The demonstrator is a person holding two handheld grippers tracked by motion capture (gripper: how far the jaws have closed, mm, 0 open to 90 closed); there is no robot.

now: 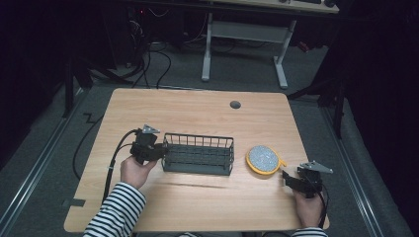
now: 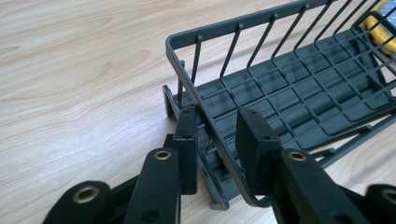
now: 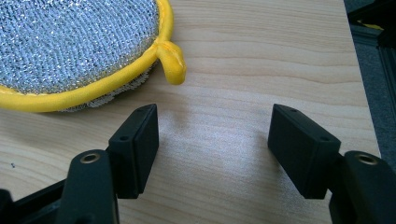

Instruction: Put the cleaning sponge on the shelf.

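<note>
A dark wire basket [image 1: 197, 164] stands in the middle of the wooden table [image 1: 197, 116]. My left gripper [image 1: 161, 150] is at its left end. In the left gripper view the jaws [image 2: 217, 135] straddle the end rim of the basket [image 2: 238, 24], which runs askew between them and touches both pads, so the gripper is shut on it. A round scrubbing pad [image 1: 263, 159], silver with a yellow border, lies just right of the basket. My right gripper [image 1: 287, 177] rests on the table to the pad's right, wide open and holding nothing [image 3: 212, 126]. The pad's yellow loop [image 3: 170, 63] lies just ahead of its left jaw.
A grey cable hole [image 1: 235, 104] sits near the table's far edge. The table's right edge [image 3: 359, 70] is close beside my right gripper. A black cable [image 1: 111, 165] trails from the left gripper off the table's left side. Another desk's white legs [image 1: 207, 49] stand beyond the table.
</note>
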